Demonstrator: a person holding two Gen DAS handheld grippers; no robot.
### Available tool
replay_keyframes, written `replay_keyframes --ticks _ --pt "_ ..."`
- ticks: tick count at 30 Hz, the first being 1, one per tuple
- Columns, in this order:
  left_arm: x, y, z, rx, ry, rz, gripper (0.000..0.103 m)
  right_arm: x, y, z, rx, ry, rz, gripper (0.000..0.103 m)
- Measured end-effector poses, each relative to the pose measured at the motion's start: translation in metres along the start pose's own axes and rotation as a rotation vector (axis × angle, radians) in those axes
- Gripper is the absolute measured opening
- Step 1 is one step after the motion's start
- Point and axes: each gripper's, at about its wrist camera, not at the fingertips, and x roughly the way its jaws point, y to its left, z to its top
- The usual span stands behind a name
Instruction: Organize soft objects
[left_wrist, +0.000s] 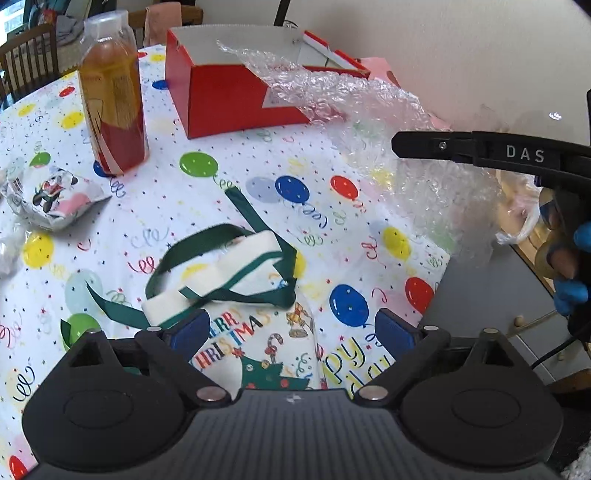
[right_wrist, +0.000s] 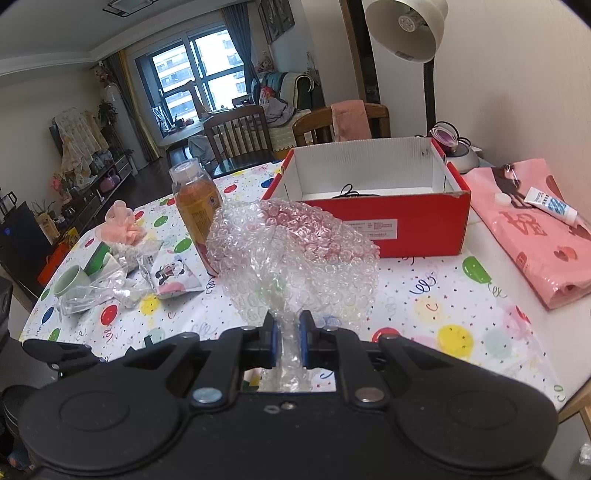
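A round table covered in a balloon-print party tablecloth (right_wrist: 436, 295) fills both views. In the right wrist view, the right gripper (right_wrist: 287, 341) at bottom centre has its blue pads clamped on a bunched neck of clear bubble wrap (right_wrist: 295, 254), which fans out above the jaws in the middle of the frame. Behind it, upper centre, sits an open red shoebox (right_wrist: 384, 225) with a white interior. A bottle of amber drink (right_wrist: 195, 203) stands left of centre, and a small cartoon-print pouch (right_wrist: 171, 278) lies lower left. A pink bag (right_wrist: 535, 240) lies at the right edge. In the left wrist view, the left gripper (left_wrist: 291, 334) at the bottom has its jaws spread wide, nothing pressed between them, hovering over a white Christmas tote bag (left_wrist: 236, 295) with green straps lying crumpled on the cloth.
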Motion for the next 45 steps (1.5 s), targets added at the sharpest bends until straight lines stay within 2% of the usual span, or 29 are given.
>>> replay_keyframes --ticks 3,8,16,19,22,24,26,27,30,33,37,45 --pt "0.013 -0.002 -0.004 -0.004 0.057 0.013 0.097 0.000 0.000 -0.004 0.007 0.006 -0.003 0.011" --pt "0.044 0.000 -0.013 -0.014 0.172 0.086 0.097 -0.001 0.001 -0.010 0.009 0.017 -0.010 0.011" --pt "0.053 0.002 -0.021 0.020 0.160 0.157 0.095 -0.001 0.000 -0.013 0.011 0.030 -0.022 0.011" --pt "0.054 -0.001 -0.023 0.058 0.159 0.198 0.083 -0.001 0.000 -0.013 0.013 0.034 -0.023 0.011" --pt "0.049 0.001 -0.021 0.065 0.127 0.196 0.060 0.002 0.001 -0.013 0.012 0.040 -0.021 0.011" --pt "0.045 0.004 -0.020 0.048 0.107 0.166 0.033 0.003 0.001 -0.013 0.010 0.043 -0.019 0.011" --pt "0.042 0.007 -0.020 0.034 0.094 0.154 0.030 0.004 0.001 -0.012 0.006 0.046 -0.017 0.011" --pt "0.041 0.008 -0.020 0.030 0.086 0.154 0.023 0.004 0.002 -0.012 0.005 0.047 -0.016 0.011" --pt "0.035 0.016 -0.018 -0.005 0.053 0.147 0.016 0.004 0.001 -0.011 0.005 0.047 -0.015 0.011" --pt "0.023 0.023 -0.011 -0.027 0.003 0.152 0.014 0.004 0.001 -0.009 0.003 0.043 -0.017 0.011" --pt "0.001 0.029 0.005 -0.063 -0.069 0.147 0.013 0.003 -0.001 -0.005 0.005 0.035 -0.018 0.011" --pt "-0.049 0.026 0.046 -0.097 -0.220 0.062 0.013 -0.010 -0.006 0.016 0.007 -0.019 -0.016 0.011"
